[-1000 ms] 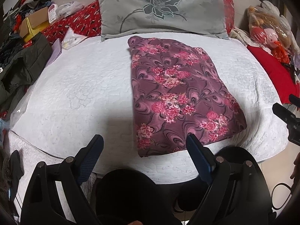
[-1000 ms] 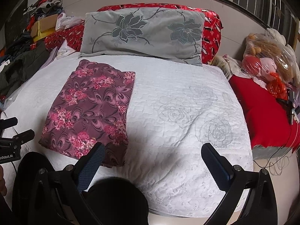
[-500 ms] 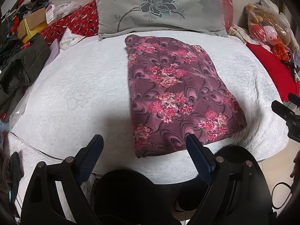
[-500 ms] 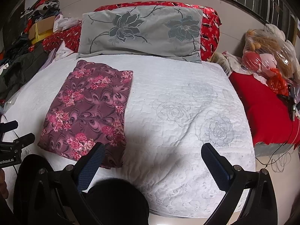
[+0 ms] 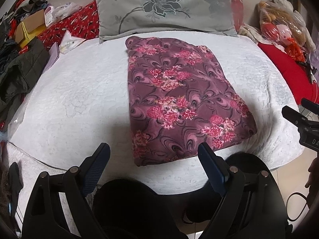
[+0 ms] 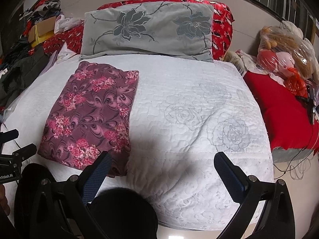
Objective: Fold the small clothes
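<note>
Maroon floral folded cloth [image 5: 185, 101] lies flat on the white quilted bedspread [image 5: 75, 99], as a second ago, reaching from its near edge towards the grey flowered pillow [image 5: 165, 8]. Left gripper [image 5: 153, 155] and right gripper [image 6: 162, 161] hover spread wide, empty, unmoved.

Soft matt floral garment [image 5: 179, 99] on a quilted white cloth bedspread [image 5: 79, 99] — velvety grey pillow [image 5: 165, 10] behind.
</note>
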Demonstrator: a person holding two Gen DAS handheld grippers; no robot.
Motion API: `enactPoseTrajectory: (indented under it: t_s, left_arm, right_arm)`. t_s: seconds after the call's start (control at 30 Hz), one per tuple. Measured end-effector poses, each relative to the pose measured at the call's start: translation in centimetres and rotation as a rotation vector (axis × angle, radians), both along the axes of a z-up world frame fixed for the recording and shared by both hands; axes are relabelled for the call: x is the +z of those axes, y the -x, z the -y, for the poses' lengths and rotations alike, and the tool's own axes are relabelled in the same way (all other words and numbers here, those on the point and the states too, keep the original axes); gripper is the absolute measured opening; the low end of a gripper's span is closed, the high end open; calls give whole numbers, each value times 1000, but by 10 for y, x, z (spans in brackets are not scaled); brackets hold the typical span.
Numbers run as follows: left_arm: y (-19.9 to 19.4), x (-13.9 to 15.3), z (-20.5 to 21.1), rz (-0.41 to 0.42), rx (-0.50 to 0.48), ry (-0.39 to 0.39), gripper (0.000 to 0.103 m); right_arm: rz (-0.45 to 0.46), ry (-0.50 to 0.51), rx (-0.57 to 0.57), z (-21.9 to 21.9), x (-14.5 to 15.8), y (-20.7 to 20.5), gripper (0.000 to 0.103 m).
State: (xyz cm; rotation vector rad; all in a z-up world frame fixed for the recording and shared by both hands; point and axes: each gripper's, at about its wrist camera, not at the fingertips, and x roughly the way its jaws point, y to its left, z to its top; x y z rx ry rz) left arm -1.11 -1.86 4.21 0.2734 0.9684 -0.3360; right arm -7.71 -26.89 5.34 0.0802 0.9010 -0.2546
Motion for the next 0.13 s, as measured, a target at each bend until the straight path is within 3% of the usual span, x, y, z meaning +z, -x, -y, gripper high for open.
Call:
enactPoseTrajectory:
  t_s: [0.13]
  left_arm:
    - [0, -2, 1, -10, 8, -6, 91]
  right_arm:
    - [-9, -4, -6, 3, -3, 1, 103]
